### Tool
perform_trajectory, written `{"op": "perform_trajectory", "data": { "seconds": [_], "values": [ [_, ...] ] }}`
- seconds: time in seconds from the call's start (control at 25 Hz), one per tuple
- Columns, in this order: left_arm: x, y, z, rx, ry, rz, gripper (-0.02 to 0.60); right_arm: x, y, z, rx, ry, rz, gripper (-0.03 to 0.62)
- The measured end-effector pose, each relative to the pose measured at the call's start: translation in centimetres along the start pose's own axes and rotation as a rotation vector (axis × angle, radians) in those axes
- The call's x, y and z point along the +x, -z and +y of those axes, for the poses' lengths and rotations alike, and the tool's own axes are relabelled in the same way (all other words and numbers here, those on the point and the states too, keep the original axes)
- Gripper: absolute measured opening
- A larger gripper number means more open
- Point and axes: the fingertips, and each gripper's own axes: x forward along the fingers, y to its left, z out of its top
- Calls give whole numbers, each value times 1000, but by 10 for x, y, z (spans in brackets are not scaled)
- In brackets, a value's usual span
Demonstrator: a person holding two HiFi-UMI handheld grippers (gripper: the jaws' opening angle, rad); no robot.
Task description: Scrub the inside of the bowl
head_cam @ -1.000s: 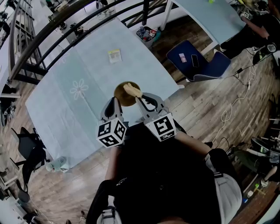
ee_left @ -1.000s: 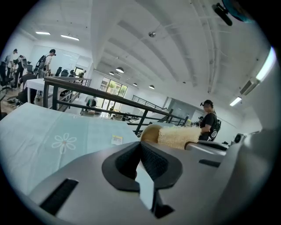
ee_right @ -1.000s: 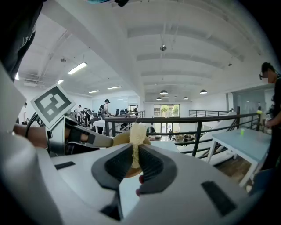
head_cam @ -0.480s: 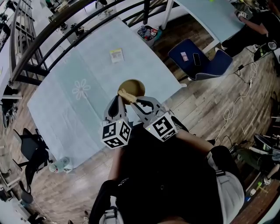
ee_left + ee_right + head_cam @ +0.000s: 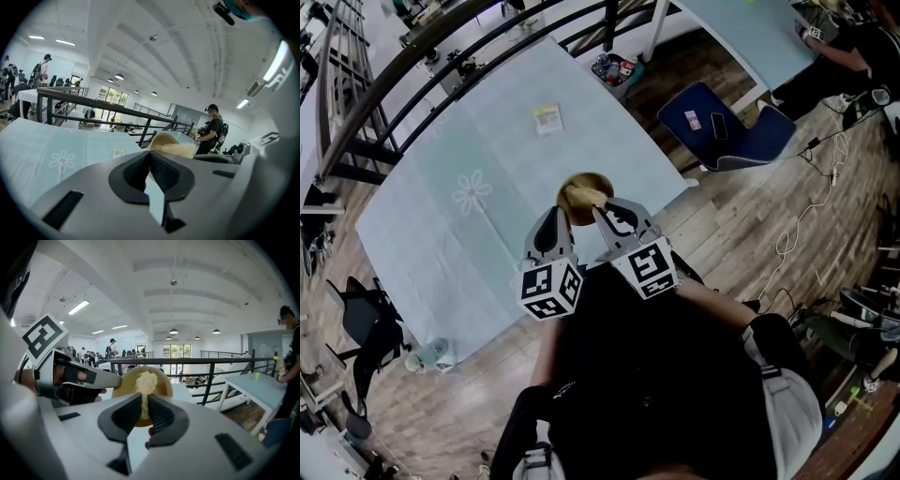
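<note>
Pale blue tablecloth (image 5: 487,141) fills the upper left. At frame centre one round tan wooden bowl (image 5: 584,190) is tipped up, its opening facing the right gripper (image 5: 602,212). That gripper's jaws clamp one pale fibrous scrubber (image 5: 146,380), held upright against the bowl's inside. The left gripper (image 5: 557,216) has its jaws nearly together, pinching the bowl's rim.

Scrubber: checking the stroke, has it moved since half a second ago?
Yes. The scrubber in the right gripper moved up-right, nearer the yellow sticker.

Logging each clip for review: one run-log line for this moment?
left tongs: shut on bowl rim | right tongs: shut on scrubber | scrubber: inside bowl
</note>
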Motion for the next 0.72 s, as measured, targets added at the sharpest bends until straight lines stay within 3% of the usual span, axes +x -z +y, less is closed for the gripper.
{"op": "perform_trajectory", "data": {
  "seconds": [0.24,0.44,0.72],
  "values": [
    [-2,1,13,13,-31,2,17,0,4,-14,14,68,15,44],
    [-3,6,18,15,-49,11,17,1,4,-14,-1,73,19,44],
    [-4,5,29,-15,-85,-3,17,-4,-11,1,3,-25,-75,44]
  ]
}}
